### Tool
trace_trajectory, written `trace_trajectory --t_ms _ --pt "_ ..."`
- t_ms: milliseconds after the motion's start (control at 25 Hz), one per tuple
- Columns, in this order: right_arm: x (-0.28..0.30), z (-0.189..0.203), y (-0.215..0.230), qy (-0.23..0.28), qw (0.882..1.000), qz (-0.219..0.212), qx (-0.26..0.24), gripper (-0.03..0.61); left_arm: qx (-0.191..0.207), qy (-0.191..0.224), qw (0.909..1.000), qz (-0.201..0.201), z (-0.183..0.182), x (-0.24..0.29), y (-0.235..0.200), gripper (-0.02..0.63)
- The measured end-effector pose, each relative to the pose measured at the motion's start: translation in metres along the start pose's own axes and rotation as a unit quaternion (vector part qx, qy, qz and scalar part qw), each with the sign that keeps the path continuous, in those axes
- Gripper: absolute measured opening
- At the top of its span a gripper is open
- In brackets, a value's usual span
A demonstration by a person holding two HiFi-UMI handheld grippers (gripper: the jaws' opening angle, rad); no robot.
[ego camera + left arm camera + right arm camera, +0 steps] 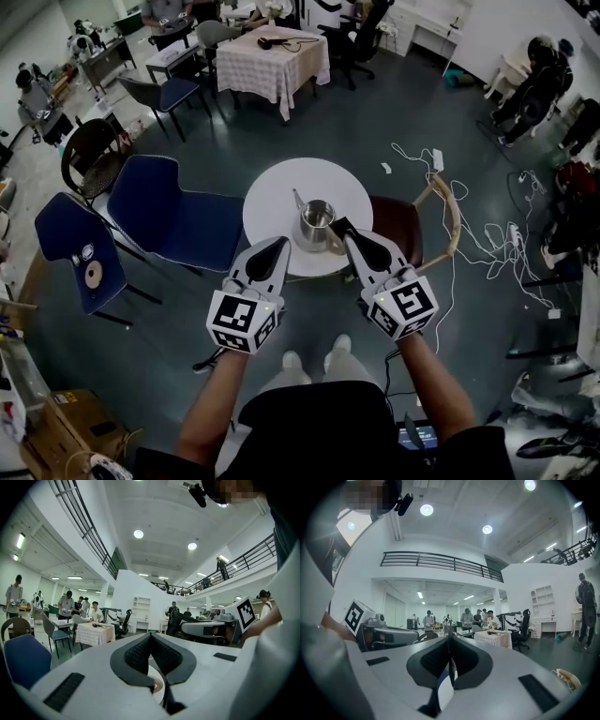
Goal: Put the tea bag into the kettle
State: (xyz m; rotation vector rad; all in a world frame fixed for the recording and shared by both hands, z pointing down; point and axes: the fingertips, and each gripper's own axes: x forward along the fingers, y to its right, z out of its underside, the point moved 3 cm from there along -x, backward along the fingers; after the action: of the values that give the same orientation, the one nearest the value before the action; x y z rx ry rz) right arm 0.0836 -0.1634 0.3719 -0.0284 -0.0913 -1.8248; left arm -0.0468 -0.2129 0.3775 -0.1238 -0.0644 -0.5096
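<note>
A steel kettle (pixel 315 217) with a thin spout stands open-topped on the near part of a small round white table (pixel 281 192). My right gripper (pixel 339 228) reaches in from the right, its tips at the kettle's near right rim. In the right gripper view its jaws (pixel 450 641) are closed on a thin flat white slip, the tea bag (pixel 446 691), which hangs below the pads. My left gripper (pixel 279 246) hovers over the table's near edge, left of the kettle. It is shut (pixel 150 637) with nothing between the pads.
Two blue chairs (pixel 173 220) (pixel 70 248) stand left of the table and a brown wooden-armed chair (pixel 398 225) stands to its right. White cables (pixel 469 234) and a power strip lie on the floor to the right. A cloth-covered table (pixel 277 61) and people are farther back.
</note>
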Motion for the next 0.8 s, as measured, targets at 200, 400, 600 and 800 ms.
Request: trace_trajectory --t_ms 200,400,600,800 --pt "0.016 0.004 0.025 -0.007 1.0 -0.018 -0.001 0.017 -0.002 -0.005 0.9998 -0.018 0.003 0.02 -0.004 0.009" --pt "0.038 0.016 0.055 -0.022 0.998 -0.052 -0.004 0.017 -0.015 -0.006 0.9987 -0.047 0.01 0.048 -0.003 0.008" --pt "0.063 0.038 0.089 -0.045 0.996 -0.08 -0.006 0.017 -0.026 -0.011 0.9967 -0.076 0.023 0.075 -0.003 0.008" --pt "0.093 0.068 0.115 -0.072 0.992 -0.103 -0.003 0.017 -0.032 -0.023 0.9942 -0.101 0.036 0.096 -0.004 0.009"
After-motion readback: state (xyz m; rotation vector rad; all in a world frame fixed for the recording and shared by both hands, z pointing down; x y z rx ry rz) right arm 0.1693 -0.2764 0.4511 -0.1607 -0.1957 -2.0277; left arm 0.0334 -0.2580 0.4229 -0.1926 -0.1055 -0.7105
